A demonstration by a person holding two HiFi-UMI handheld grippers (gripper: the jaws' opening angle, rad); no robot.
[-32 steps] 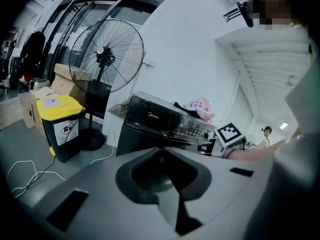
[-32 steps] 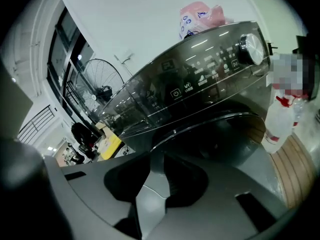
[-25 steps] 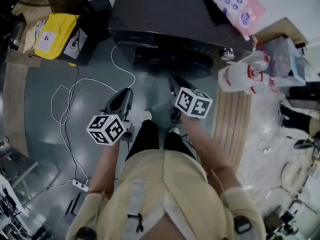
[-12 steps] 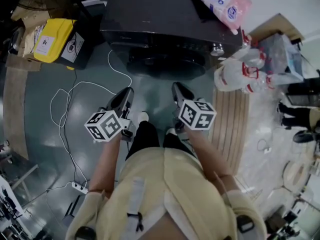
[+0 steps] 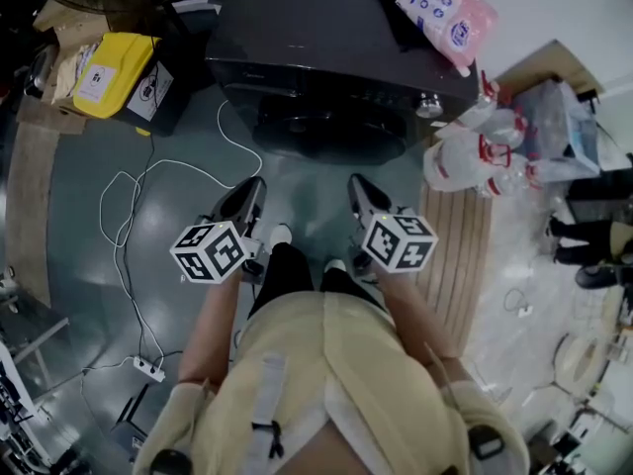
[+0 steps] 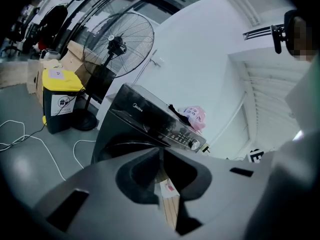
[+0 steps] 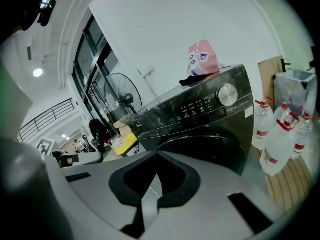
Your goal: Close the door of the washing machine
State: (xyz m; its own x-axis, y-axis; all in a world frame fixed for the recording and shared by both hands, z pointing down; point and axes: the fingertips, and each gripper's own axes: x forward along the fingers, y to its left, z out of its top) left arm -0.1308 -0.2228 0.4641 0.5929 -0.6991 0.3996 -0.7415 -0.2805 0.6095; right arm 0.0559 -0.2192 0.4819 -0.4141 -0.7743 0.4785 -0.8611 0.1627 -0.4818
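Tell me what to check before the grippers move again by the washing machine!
1. Door flat against the washing machine: ok, it looks closed.
2. Door latched: cannot tell.
3. Right gripper jaws together, holding nothing: ok.
4. Left gripper jaws together, holding nothing: ok.
5. Both grippers apart from the door: ok.
6. White cable on the floor not underfoot: ok, it lies off to the person's left.
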